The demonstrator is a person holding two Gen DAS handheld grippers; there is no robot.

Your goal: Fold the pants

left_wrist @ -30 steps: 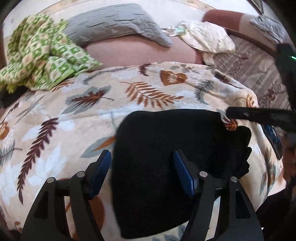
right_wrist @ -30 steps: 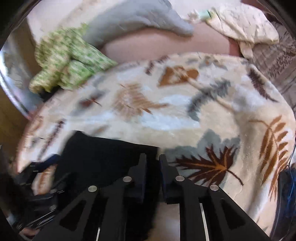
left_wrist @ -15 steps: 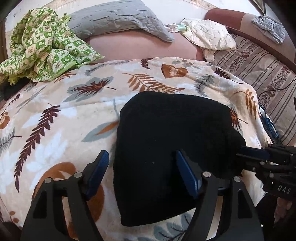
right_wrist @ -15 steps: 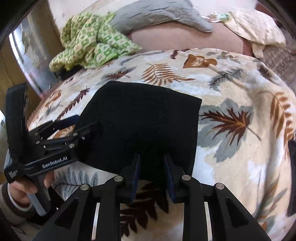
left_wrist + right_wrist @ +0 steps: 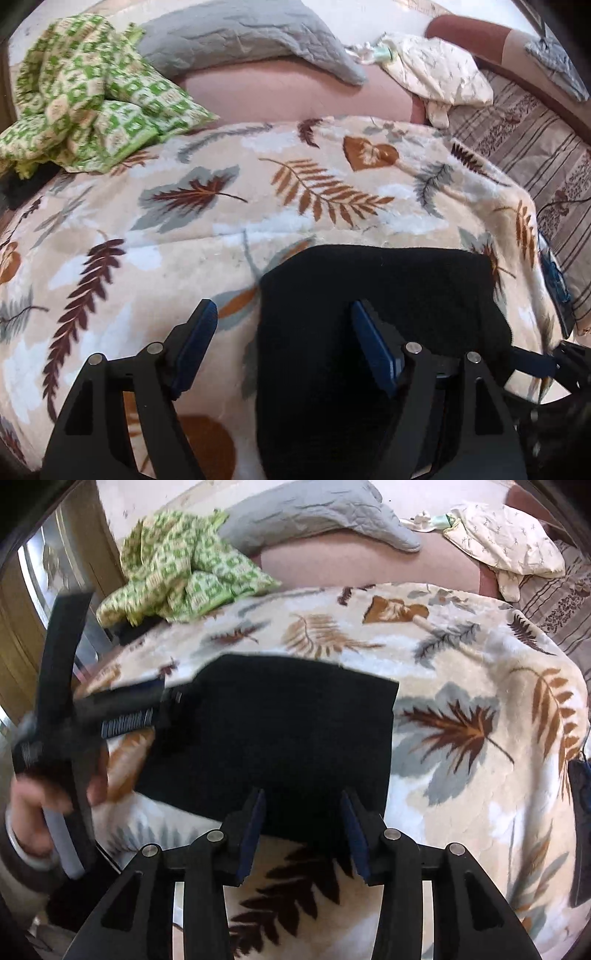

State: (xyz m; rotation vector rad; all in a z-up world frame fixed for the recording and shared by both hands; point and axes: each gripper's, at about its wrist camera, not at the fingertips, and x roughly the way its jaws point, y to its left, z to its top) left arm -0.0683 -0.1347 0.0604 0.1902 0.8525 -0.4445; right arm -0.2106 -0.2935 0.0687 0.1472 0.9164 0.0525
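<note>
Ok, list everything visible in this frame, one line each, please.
folded pants: one, black, on the blanket near both grippers
leaf-print blanket: one, beige, covering the bed
quilt: one, green-and-cream, bunched far left
pillow: one, grey, far edge
crumpled cloth: one, cream, far right
striped mattress cover: brown, right side
left gripper: black, blue pads, open
right gripper: black, open
left hand: on gripper handle

The pants (image 5: 369,314) are plain black. Under them the blanket (image 5: 258,206) is cream with brown, rust and grey leaves. At the far left, a crumpled cloth (image 5: 92,103) is checked green and cream. The pillow (image 5: 240,37) is grey, and the claw pads (image 5: 192,347) are blue.
</note>
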